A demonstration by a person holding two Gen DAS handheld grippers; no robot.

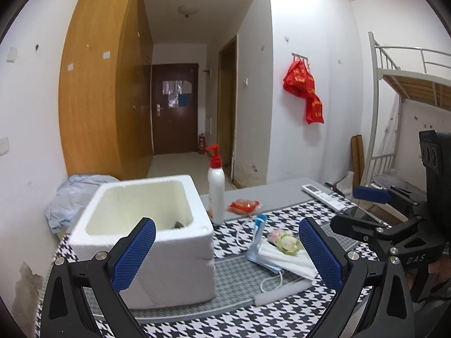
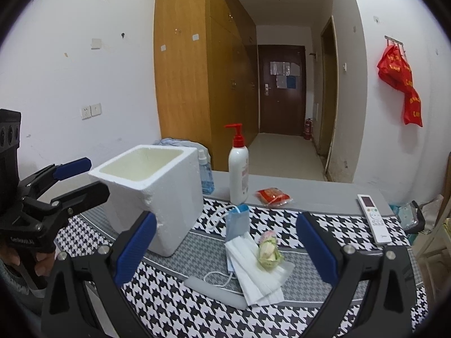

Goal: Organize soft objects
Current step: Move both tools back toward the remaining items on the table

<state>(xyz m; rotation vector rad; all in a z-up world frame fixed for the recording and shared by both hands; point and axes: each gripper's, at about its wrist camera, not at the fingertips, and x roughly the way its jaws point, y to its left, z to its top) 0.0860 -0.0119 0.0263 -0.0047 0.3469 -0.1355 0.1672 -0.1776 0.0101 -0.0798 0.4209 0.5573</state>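
A white foam box (image 1: pixel 152 233) (image 2: pixel 149 186) stands open on the houndstooth cloth; a small dark thing (image 1: pixel 178 224) lies inside. To its right lie several white and blue face masks (image 1: pixel 282 256) (image 2: pixel 251 270) with a soft green-and-pink flower toy (image 1: pixel 286 241) (image 2: pixel 269 249) on top. My left gripper (image 1: pixel 227 253) is open and empty, just in front of the box and masks. My right gripper (image 2: pixel 225 249) is open and empty, above the cloth in front of the masks. Each gripper shows in the other's view, the right one (image 1: pixel 375 208) and the left one (image 2: pixel 76 177).
A white pump bottle (image 1: pixel 216 191) (image 2: pixel 238 169) with red top, a red packet (image 1: pixel 243 206) (image 2: pixel 272 195), a blue spray bottle (image 2: pixel 205 174) and a white remote (image 1: pixel 324 195) (image 2: pixel 373 217) sit at the table's back. Blue cloth (image 1: pixel 73 197) lies behind the box. A grey foam strip (image 2: pixel 214 291) lies near the masks.
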